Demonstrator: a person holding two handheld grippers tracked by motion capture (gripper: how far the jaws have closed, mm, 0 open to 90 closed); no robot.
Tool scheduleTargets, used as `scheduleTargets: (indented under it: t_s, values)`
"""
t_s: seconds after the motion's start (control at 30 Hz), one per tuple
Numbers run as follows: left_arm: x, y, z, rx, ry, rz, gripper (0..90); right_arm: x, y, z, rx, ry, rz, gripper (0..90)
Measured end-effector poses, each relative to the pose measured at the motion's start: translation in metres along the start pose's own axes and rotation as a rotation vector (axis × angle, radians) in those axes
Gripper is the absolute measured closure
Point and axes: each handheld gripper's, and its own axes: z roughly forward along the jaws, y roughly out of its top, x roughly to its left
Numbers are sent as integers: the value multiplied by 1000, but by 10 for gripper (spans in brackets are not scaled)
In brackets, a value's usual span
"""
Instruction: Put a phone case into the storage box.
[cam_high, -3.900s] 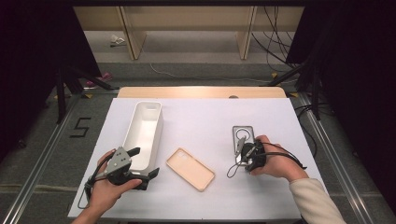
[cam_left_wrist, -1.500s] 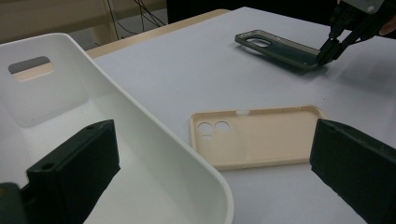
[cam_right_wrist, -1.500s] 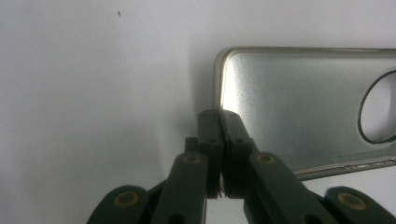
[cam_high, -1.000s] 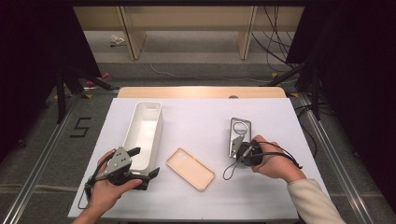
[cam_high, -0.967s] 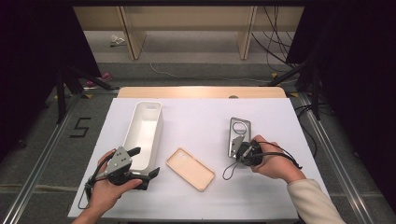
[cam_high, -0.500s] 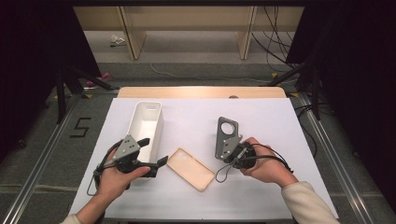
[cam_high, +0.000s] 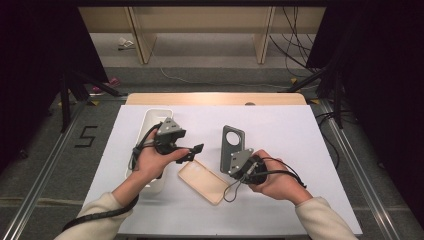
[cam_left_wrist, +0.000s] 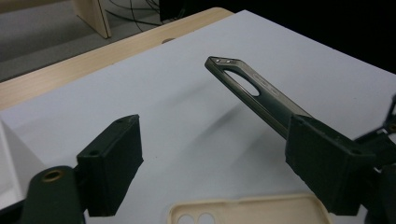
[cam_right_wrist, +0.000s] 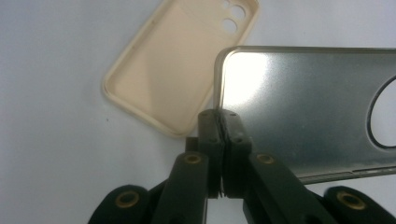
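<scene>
Two claws: right claw (cam_right_wrist: 223, 140) pinches glossy grey phone case (cam_right_wrist: 303, 107); left claw (cam_left_wrist: 212, 172), just closing, gapes empty.

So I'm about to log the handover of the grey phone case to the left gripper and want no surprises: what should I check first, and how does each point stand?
1. Right gripper shut on the grey case: ok, the jaws pinch its edge.
2. Grey case lifted off the table: ok, it stands tilted above the white surface.
3. Left gripper free to take it: ok, nothing lies between its jaws, which have just been closing.
4. Left gripper lined up with the grey case: cannot tell; the case runs behind one jaw.
5. Beige case out of the way: ok, flat on the table, hollow side up.
6. White tray undisturbed: ok.
</scene>
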Motion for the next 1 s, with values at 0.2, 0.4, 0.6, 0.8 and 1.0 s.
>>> scheduleTargets:
  t_s: [0.2, 0.4, 0.6, 0.8, 1.0]
  values:
    - [0, 21, 35, 76, -28, -46, 227, 3, 6, 2, -13, -2, -15, 889]
    - [1, 29, 64, 142, -32, -101, 295, 4, 9, 1, -23, -13, -24, 890]
    - [3, 31, 80, 188, -43, -159, 359, 5, 10, 1, -25, -7, -29, 889]
    - [4, 26, 88, 232, -79, -229, 464, 7, 12, 1, -29, -5, -35, 889]
    - [2, 22, 91, 224, -90, -283, 639, 9, 13, 2, -23, -8, -47, 888]
